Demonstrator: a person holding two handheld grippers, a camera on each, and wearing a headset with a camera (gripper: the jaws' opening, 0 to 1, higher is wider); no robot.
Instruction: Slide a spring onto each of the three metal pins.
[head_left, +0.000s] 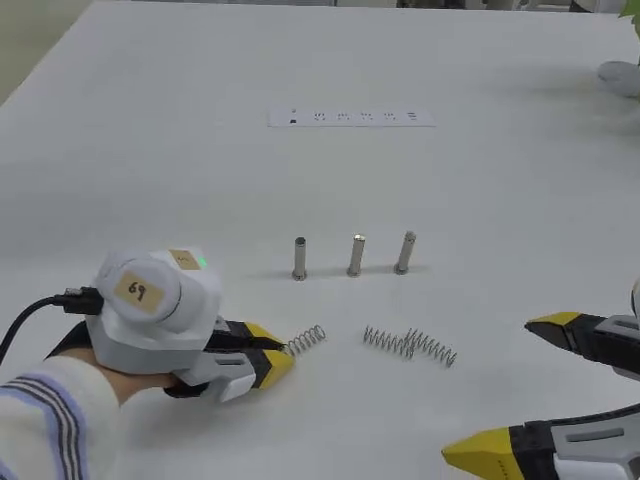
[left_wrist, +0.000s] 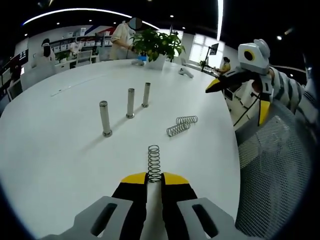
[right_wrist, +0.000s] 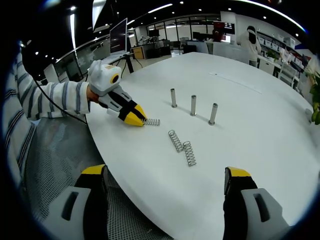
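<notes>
We see the left tool (head_left: 280, 356) low at the near left of the white tabletop (head_left: 180, 150), held by a hand in a striped sleeve (head_left: 45, 420). Its yellow-tipped jaws are nearly closed and pinch the near end of a spring (head_left: 306, 340). In the left gripper view that spring (left_wrist: 154, 161) sticks straight out from between the tips, and its free end points toward the pins. We cannot tell whether it rests on the tabletop or hangs just above it.

The three metal pins stand upright in a row across the middle of the tabletop: the left pin (head_left: 300, 258), the middle pin (head_left: 356, 255) and the right pin (head_left: 405, 252), each a bare shaft. The gripped spring lies nearest the left pin but apart from it.

On the near side of the middle and right pins lie a first loose spring (head_left: 386, 341) and a second loose spring (head_left: 433, 349), flat on the tabletop, their ends overlapping side by side.

The right tool (head_left: 490, 390) sits at the near right edge with its jaws spread wide and nothing between them. A white label strip (head_left: 350, 118) lies far beyond the pins.
</notes>
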